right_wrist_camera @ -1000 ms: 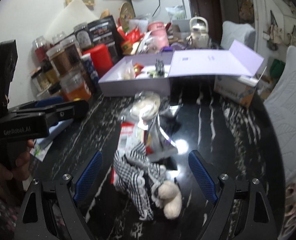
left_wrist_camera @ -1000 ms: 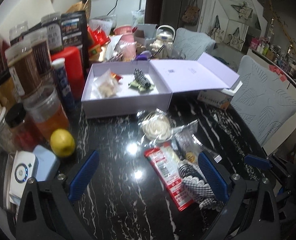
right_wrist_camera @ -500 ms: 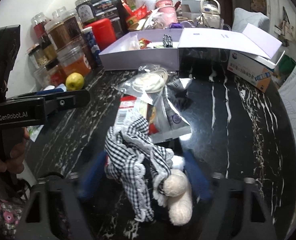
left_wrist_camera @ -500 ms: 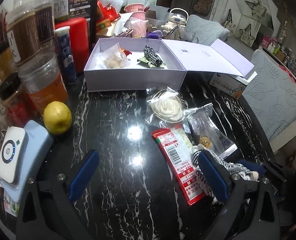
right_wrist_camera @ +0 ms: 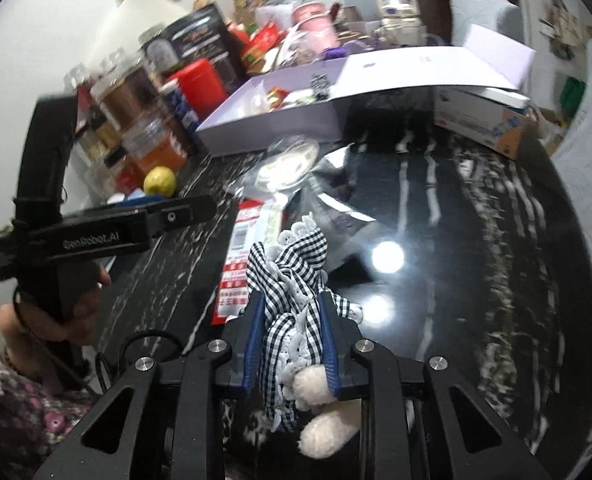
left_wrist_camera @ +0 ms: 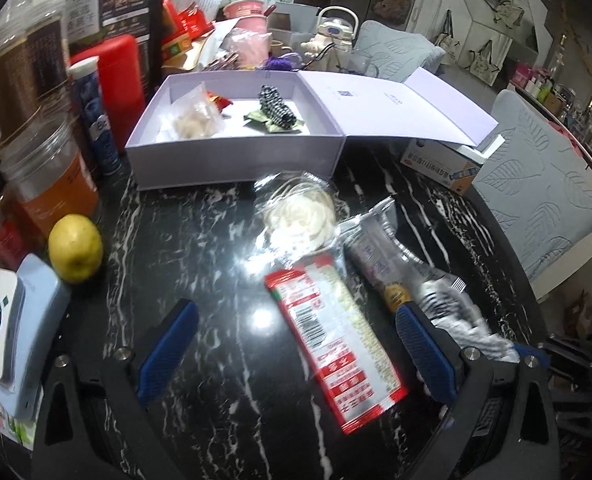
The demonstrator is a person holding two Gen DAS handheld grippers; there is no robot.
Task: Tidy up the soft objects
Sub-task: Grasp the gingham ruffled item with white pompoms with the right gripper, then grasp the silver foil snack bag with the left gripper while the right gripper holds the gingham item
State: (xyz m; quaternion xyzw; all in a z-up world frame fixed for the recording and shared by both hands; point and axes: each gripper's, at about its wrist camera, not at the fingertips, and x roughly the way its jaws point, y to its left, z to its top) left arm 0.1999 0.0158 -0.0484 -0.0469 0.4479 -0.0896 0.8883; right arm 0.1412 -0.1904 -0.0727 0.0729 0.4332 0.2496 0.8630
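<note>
The gingham toy (right_wrist_camera: 296, 300) is clamped by the right gripper (right_wrist_camera: 292, 312); the left gripper (left_wrist_camera: 296, 344) is spread empty; dangling limbs could be snagged.

Glossy black marble-look table (left_wrist_camera: 200, 240); checked cloth toy (right_wrist_camera: 292, 280), fluffy feet; matt paper box (left_wrist_camera: 236, 160).

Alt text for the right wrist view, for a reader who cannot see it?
The right gripper is shut on a black-and-white checked soft toy with cream fluffy feet, above a black marble table. Beyond lie snack packets and an open lavender box; the left gripper is at left.
</note>
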